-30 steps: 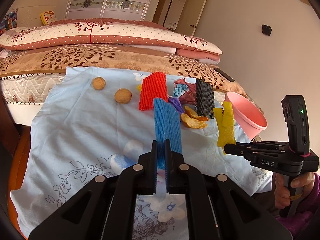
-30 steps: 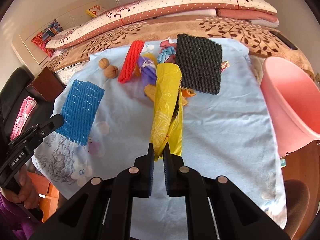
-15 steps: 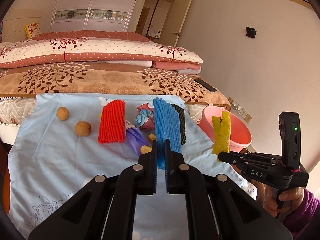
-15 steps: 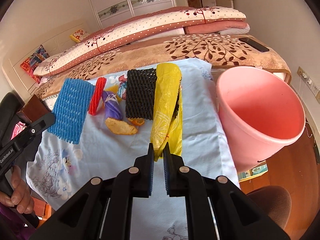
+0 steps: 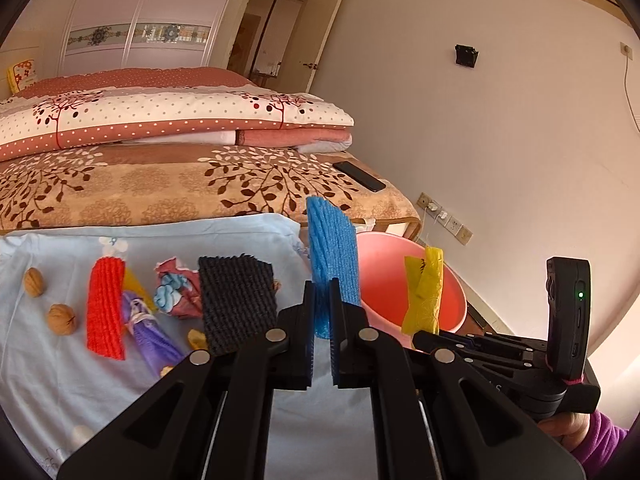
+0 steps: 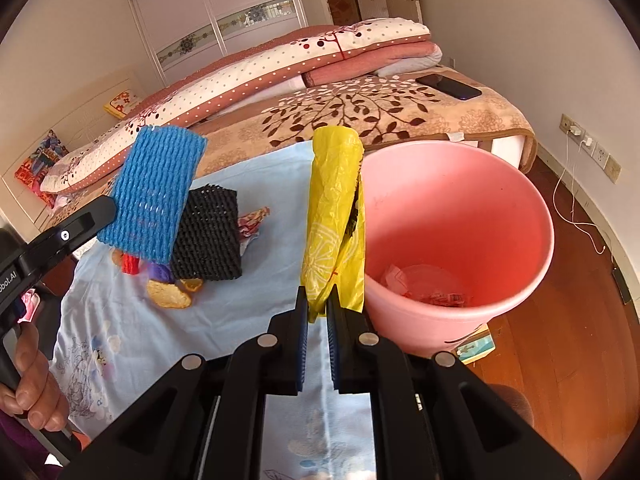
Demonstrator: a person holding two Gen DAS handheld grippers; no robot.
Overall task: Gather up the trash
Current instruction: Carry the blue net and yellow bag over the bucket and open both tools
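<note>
My left gripper (image 5: 321,294) is shut on a blue foam net (image 5: 334,258), held upright in the air left of the pink bin (image 5: 452,300); the net also shows in the right wrist view (image 6: 154,196). My right gripper (image 6: 318,300) is shut on a yellow plastic wrapper (image 6: 334,216), held just left of the pink bin (image 6: 460,224), which holds some scraps. In the left wrist view the wrapper (image 5: 422,296) hangs in front of the bin's opening. On the blue cloth (image 5: 60,372) lie a black foam net (image 5: 238,304), a red foam net (image 5: 105,314), a purple wrapper (image 5: 150,334) and peel pieces.
Two walnuts (image 5: 61,319) lie at the cloth's left. A crumpled red and blue wrapper (image 5: 176,292) sits behind the black net. A bed with folded quilts (image 5: 160,120) and a phone (image 5: 359,176) stands behind. Wooden floor (image 6: 560,340) surrounds the bin.
Both grippers have swung right toward the pink bin, carrying the blue net and the yellow wrapper. The bin now looms larger in the right wrist view.
</note>
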